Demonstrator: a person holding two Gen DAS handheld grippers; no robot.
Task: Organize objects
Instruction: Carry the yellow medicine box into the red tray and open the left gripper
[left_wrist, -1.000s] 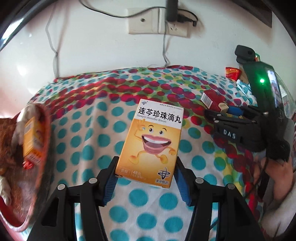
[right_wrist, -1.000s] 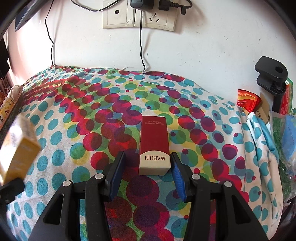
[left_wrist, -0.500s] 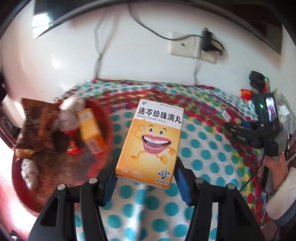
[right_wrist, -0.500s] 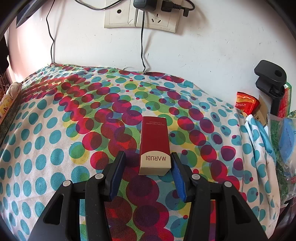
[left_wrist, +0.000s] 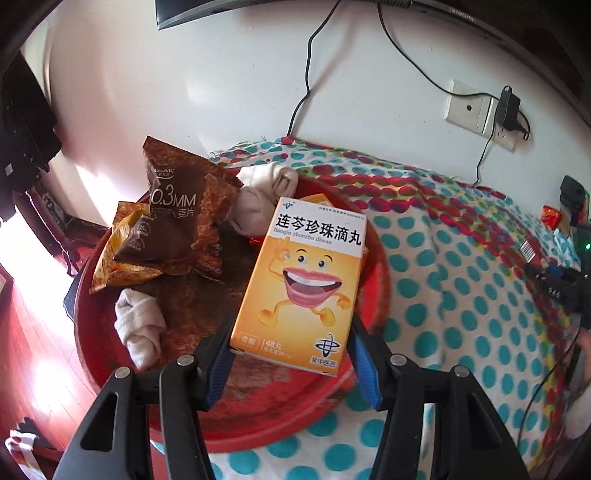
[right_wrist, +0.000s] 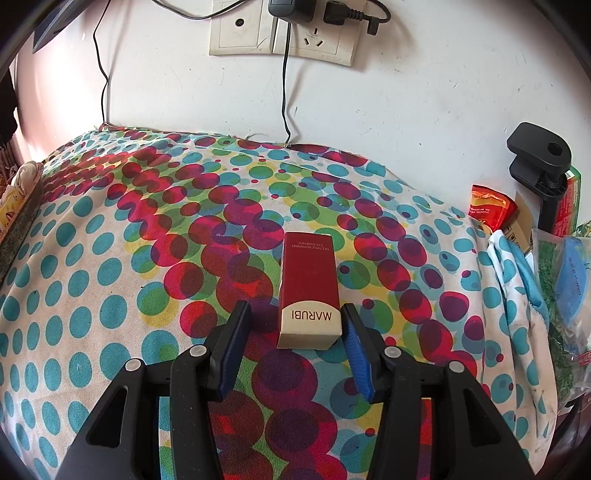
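Moved since earlier frames: left gripper (left_wrist: 291, 360) w/ yellow medicine box (left_wrist: 301, 284) has swung from over the dotted cloth to above the red basin; right side unchanged.

Left wrist view:
- Left gripper: blue pads (left_wrist: 364, 369) clamped on both sides of yellow medicine box, jaws spread fairly wide to fit it. Box is lifted, upright, cartoon-face side to camera, over the near-right part of the basin.
- Red basin (left_wrist: 88, 332): sits at left edge of polka-dot cloth (left_wrist: 461, 295). Contents: brown snack packet (left_wrist: 177, 225), smaller yellow-brown packet (left_wrist: 125, 254), rolled white socks, one near front (left_wrist: 138, 326), others at back (left_wrist: 266, 192); an orange box corner shows behind the held box.
- Right gripper (left_wrist: 554, 284) at far right edge, small and dim; state can't be told from here.
- Wall socket (left_wrist: 476, 110) w/ plugged charger.

Right wrist view:
- Right gripper (right_wrist: 293, 341): jaws part open, straddling red MARUBI box (right_wrist: 310, 284). Right pad looks just at the box edge, left pad has a clear gap; not gripped.
- MARUBI box lies flat on cloth, cream end toward camera.
- Red sachet (right_wrist: 487, 210) and black clamp (right_wrist: 539, 162) at right edge.
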